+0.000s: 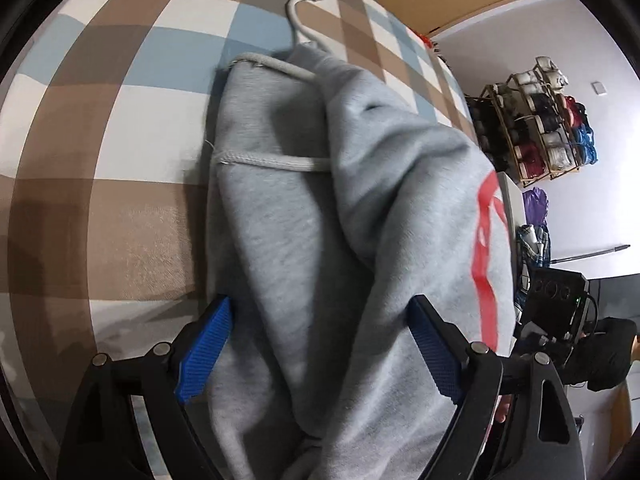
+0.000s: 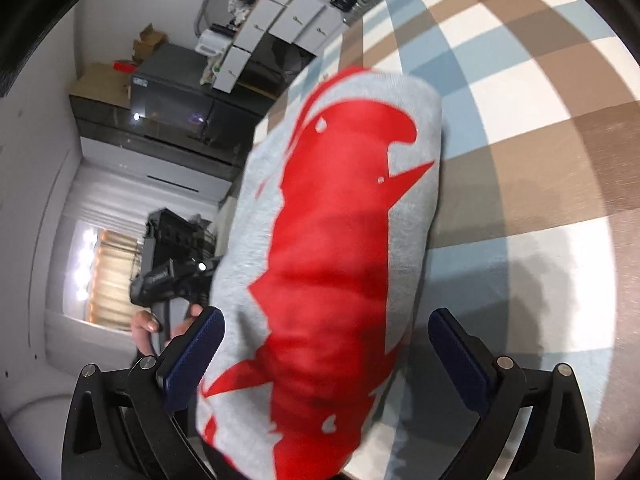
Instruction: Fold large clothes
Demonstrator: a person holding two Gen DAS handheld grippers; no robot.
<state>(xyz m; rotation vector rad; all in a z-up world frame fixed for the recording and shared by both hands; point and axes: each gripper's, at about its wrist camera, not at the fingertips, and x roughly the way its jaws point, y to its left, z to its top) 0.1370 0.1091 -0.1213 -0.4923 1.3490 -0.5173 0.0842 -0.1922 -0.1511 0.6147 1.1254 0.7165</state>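
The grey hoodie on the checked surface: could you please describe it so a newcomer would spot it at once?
Find the checked brown, blue and white cloth covering the surface. On it lies one folded bundle, the grey hoodie, with pale drawstring cords across one end. A large red print on its outer face marks it out.

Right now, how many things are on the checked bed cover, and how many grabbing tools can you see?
Grey hoodie with red print: 1
Grey drawstring ends: 2
Tools: 2, left tool and right tool, both open around the hoodie
Checked cover: 1
Total: 6
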